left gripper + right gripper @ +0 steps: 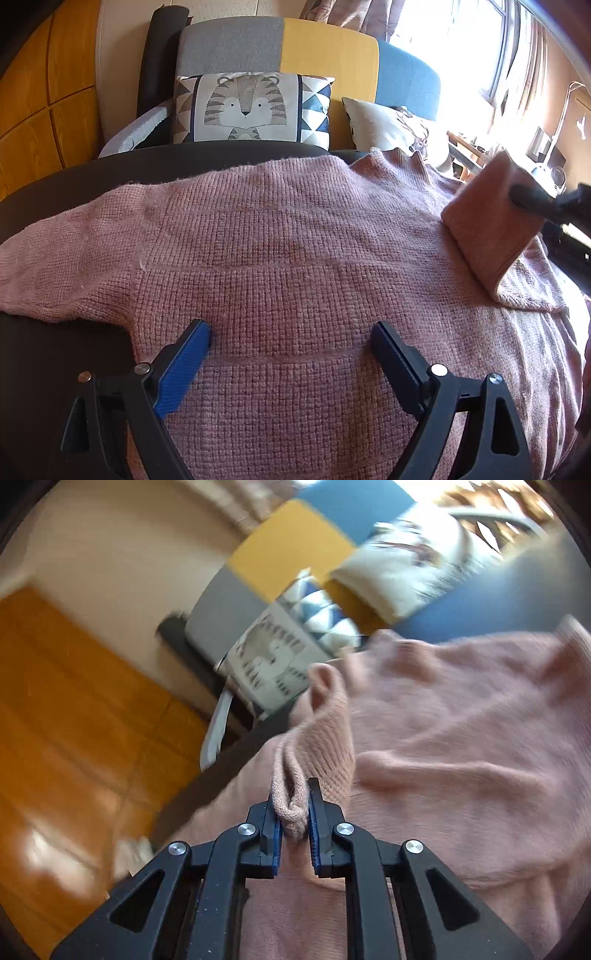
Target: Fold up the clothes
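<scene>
While left gripper (291, 338) gapes, right gripper (295, 805) pinches sweater (295, 251) cuff.

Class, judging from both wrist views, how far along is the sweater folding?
Done: pink sweater lies spread flat. In hand: right gripper pinches one sleeve, lifting it inward; left gripper hovers open. Left: other sleeve and body unfolded.

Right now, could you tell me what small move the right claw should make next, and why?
Probably carry the sleeve cuff further across the sweater body. The right claw pinches that cuff, lifted above the flat knit, while the left claw hangs open over the hem.
</scene>
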Demonstrator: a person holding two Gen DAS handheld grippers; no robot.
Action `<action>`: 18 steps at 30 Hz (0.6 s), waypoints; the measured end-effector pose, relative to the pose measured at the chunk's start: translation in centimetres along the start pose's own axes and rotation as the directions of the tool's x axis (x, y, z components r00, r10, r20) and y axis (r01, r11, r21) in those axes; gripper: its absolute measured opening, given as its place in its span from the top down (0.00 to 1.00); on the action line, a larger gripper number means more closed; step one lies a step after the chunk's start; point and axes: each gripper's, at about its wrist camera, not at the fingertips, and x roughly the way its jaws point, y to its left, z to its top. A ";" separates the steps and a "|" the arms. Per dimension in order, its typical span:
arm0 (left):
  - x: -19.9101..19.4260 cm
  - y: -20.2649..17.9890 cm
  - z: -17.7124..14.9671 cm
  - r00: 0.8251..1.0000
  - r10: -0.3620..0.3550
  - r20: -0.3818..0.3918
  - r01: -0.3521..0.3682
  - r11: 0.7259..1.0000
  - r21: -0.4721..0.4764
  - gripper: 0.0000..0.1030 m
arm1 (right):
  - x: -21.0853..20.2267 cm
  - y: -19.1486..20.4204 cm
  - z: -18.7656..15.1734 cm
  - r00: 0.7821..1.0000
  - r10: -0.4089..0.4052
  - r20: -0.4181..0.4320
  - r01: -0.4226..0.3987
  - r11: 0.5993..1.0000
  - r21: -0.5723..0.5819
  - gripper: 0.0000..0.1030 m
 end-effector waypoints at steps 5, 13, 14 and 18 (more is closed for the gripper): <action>-0.3 0.4 0.0 1.000 -0.031 0.001 0.031 0.999 -0.024 0.12 | 2.5 4.2 -2.6 0.994 0.025 -0.103 -0.042 0.986 -0.163 0.79; -0.9 1.5 2.5 0.972 -0.235 0.005 0.230 0.946 -0.229 0.13 | -8.4 -4.8 0.7 0.901 -0.416 0.126 0.429 0.897 -0.107 0.78; -0.8 1.3 2.9 0.965 -0.263 0.011 0.257 0.931 -0.258 0.13 | -8.9 -5.6 0.8 0.916 -0.383 0.119 0.393 0.916 -0.077 0.78; 0.5 -1.3 3.6 0.959 -0.283 -0.031 0.266 0.930 -0.254 0.14 | -10.4 -8.4 1.0 0.963 -0.250 0.100 0.248 0.968 0.034 0.78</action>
